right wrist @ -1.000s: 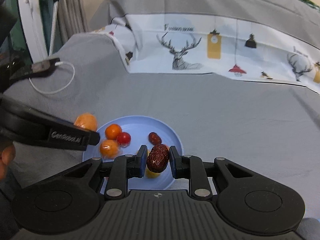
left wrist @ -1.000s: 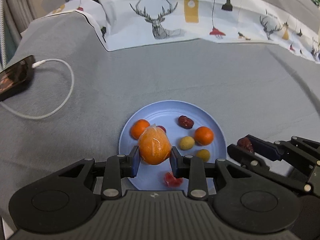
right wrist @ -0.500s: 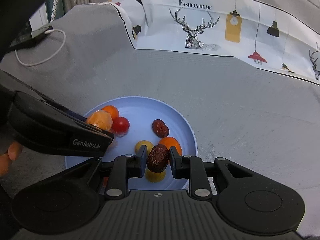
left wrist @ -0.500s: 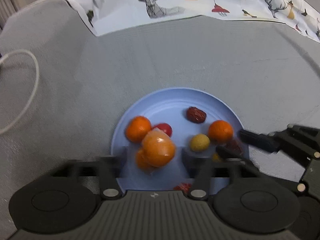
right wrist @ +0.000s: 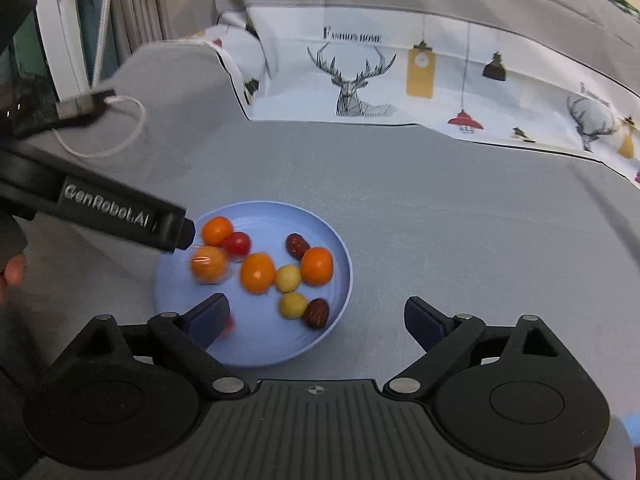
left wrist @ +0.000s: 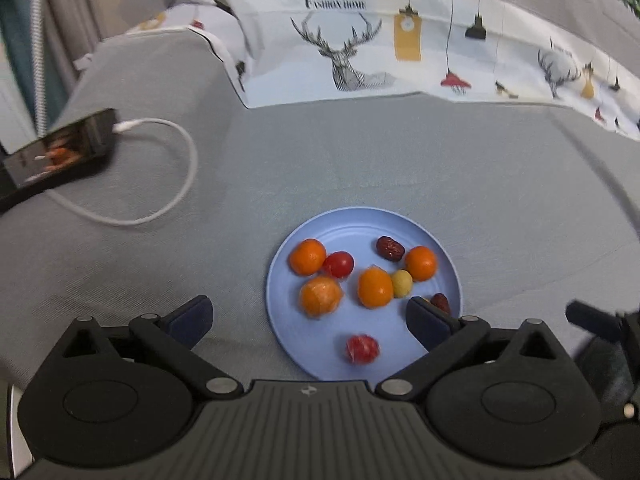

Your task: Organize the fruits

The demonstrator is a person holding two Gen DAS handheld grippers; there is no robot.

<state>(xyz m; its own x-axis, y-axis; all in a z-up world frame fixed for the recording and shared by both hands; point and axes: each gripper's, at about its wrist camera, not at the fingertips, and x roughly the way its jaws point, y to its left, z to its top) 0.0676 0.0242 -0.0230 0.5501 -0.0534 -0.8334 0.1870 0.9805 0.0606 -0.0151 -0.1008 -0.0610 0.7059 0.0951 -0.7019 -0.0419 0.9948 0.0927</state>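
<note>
A: On the blue plate (left wrist: 444, 256): oranges, tomatoes, dates, all loose. The wrapped orange (left wrist: 321, 295) sits near the rim.
B: Claws?
A: Left claw (left wrist: 308, 318) and right claw (right wrist: 316, 320) both opening, nothing between the jaws.
B: Risks?
A: Plate sits on soft grey bedding (left wrist: 360, 160). If a jaw clips the rim, I'd expect it to tip and round fruit to roll off. The claws are close together and could bump.
</note>
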